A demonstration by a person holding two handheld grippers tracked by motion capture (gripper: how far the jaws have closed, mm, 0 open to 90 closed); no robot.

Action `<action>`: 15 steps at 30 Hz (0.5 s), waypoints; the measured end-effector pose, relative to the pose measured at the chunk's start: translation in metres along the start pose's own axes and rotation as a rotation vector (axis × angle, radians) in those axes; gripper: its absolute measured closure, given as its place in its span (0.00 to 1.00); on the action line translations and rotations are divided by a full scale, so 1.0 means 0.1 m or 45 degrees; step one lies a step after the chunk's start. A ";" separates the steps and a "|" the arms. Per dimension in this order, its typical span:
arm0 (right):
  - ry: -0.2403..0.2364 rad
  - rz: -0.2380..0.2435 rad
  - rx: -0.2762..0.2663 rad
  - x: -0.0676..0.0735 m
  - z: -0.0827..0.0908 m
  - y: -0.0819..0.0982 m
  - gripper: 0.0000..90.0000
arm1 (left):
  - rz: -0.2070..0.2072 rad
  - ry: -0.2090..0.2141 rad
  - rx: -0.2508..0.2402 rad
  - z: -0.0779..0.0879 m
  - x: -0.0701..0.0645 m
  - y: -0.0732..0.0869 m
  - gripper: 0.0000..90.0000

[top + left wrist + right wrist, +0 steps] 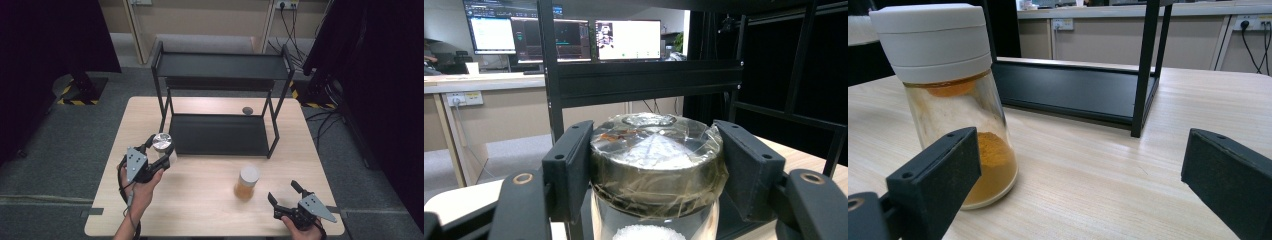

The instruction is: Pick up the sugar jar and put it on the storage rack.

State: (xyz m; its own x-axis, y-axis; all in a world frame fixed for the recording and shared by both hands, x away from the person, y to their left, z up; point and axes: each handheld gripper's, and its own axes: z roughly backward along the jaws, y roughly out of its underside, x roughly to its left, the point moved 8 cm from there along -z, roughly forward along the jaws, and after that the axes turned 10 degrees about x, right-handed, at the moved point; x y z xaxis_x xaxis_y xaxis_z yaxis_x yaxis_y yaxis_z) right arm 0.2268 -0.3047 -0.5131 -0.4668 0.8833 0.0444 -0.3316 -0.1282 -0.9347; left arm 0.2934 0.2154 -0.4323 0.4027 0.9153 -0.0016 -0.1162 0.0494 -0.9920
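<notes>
Jaws of the left gripper [161, 150] are clamped on the foil-wrapped lid of a glass jar [161, 142] holding white granules, just in front of the black two-tier shelf rack's [220, 80] left leg on the wooden table [200, 210]. From the left gripper view the pads press both sides of the lid [656, 162]. The right gripper [284, 192] rests near the table's right front edge, jaws spread wide and holding nothing, with a white-capped jar of orange powder [247, 183] just to its left.
</notes>
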 end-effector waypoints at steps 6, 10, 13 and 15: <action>-0.001 -0.001 -0.001 0.00 0.00 0.00 0.03 | 0.000 0.000 -0.011 -0.02 -0.01 -0.06 0.39; -0.001 0.000 -0.001 0.00 0.00 0.00 0.03 | 0.001 0.000 -0.017 -0.02 -0.02 -0.10 0.39; 0.000 0.001 -0.001 0.00 0.00 0.00 0.03 | 0.001 0.000 -0.025 -0.03 -0.02 -0.14 0.39; 0.000 0.002 0.000 0.00 0.00 0.00 0.03 | 0.005 -0.001 -0.033 -0.03 -0.02 -0.16 0.39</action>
State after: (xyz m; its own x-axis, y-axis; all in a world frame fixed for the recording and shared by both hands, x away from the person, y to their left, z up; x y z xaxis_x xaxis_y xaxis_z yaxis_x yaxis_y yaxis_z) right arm 0.2268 -0.3045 -0.5131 -0.4672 0.8831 0.0431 -0.3309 -0.1294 -0.9347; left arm 0.2976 0.2115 -0.4165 0.4018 0.9157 -0.0056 -0.0946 0.0355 -0.9949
